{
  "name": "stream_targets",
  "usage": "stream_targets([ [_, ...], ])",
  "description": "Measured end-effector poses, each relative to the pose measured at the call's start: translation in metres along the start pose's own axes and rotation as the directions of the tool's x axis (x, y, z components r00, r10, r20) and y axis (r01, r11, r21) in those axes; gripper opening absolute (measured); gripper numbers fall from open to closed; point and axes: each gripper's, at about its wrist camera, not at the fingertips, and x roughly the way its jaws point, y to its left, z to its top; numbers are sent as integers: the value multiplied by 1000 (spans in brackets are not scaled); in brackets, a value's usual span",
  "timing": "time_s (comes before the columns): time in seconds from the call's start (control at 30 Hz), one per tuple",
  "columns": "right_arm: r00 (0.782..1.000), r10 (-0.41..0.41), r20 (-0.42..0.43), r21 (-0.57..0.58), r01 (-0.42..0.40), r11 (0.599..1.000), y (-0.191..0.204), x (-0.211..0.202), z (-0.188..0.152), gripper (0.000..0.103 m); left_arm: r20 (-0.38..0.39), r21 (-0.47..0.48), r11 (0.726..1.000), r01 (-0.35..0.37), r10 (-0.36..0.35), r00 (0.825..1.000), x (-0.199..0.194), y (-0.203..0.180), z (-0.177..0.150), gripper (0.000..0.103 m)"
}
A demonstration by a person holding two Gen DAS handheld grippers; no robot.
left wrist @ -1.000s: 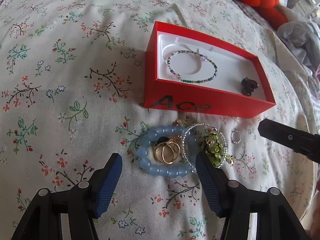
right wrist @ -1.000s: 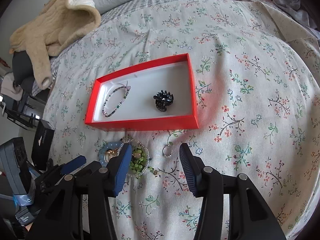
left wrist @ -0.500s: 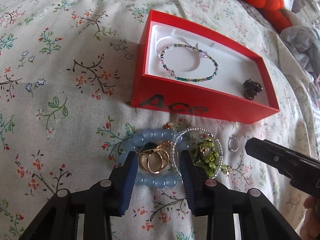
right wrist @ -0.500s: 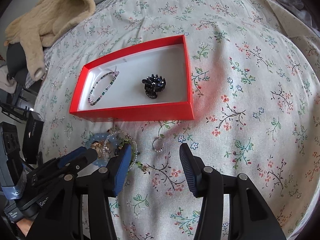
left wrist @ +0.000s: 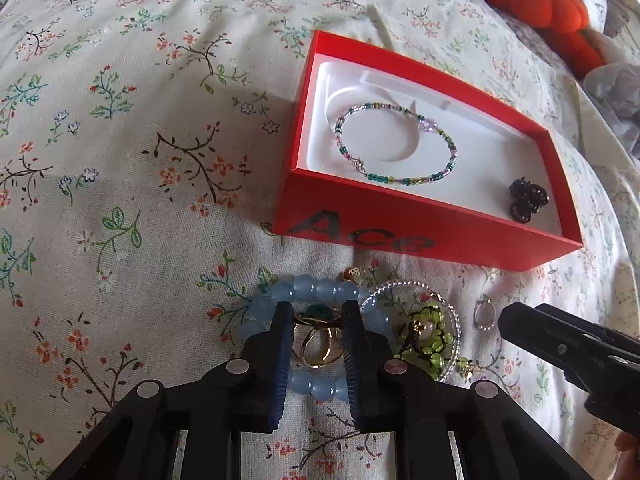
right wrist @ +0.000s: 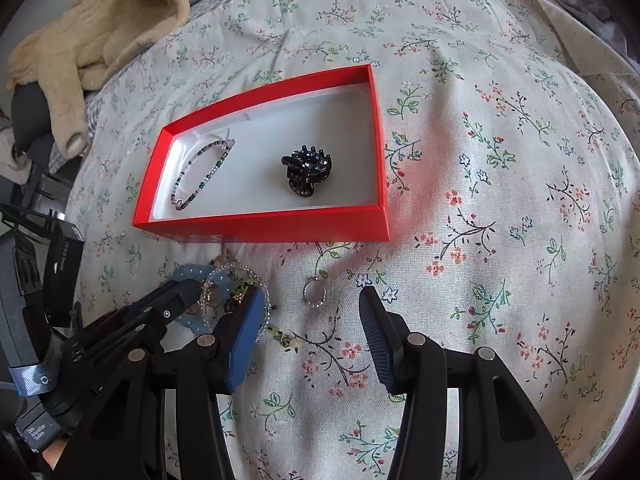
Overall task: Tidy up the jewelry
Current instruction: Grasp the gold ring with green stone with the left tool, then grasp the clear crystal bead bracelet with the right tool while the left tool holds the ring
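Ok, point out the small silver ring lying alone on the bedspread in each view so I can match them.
Left wrist: the silver ring lies at lower right, below the red box's right end, just left of the right hand-held gripper's tip.
Right wrist: the silver ring lies at lower centre, ahead of the open fingers.
Shared landmark: the red box, its near wall just beyond the ring in both.

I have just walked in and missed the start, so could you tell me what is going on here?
Someone is sorting jewelry on a floral bedspread with two handheld grippers. The left gripper has closed around the gold rings lying inside the blue bead bracelet. The right gripper hangs open near a small silver ring. The red box already holds a beaded bracelet and a dark hair claw.
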Motion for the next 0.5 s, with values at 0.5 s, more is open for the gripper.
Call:
stream_targets([
  [0.5, 1000, 15, 16, -17, -15, 1000, 19, 9, 4, 52, 47, 29, 999, 15, -16, 999, -41, 19, -8, 18],
])
